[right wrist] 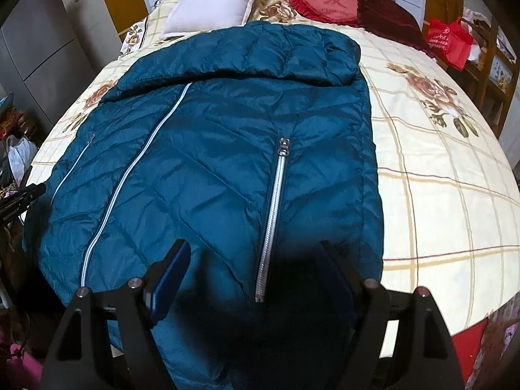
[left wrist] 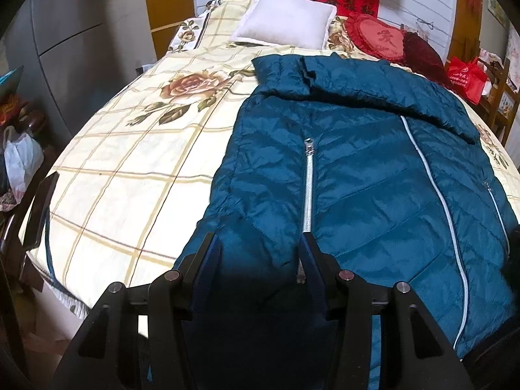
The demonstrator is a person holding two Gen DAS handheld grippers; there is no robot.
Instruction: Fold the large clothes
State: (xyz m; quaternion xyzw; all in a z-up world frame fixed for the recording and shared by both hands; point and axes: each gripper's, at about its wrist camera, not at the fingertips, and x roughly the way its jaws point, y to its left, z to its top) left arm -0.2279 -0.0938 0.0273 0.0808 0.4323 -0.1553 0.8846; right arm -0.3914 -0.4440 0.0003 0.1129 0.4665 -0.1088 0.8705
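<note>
A large teal quilted down jacket (left wrist: 373,169) lies flat on the bed, front up, with silver zippers; its sleeves are folded in across the chest near the collar. It also shows in the right wrist view (right wrist: 227,149). My left gripper (left wrist: 258,243) is open, just above the jacket's hem at its left side, beside the left pocket zipper (left wrist: 308,188). My right gripper (right wrist: 253,253) is open over the hem at the jacket's right side, with the right pocket zipper (right wrist: 274,208) between its fingers. Neither holds fabric.
The bed has a cream plaid sheet with rose prints (left wrist: 136,162). A white pillow (left wrist: 286,19), a red heart cushion (left wrist: 377,35) and a dark red cushion (right wrist: 390,19) lie at the head. A red bag (right wrist: 450,42) is on shelving at right. Bags and clutter (left wrist: 19,162) stand at left.
</note>
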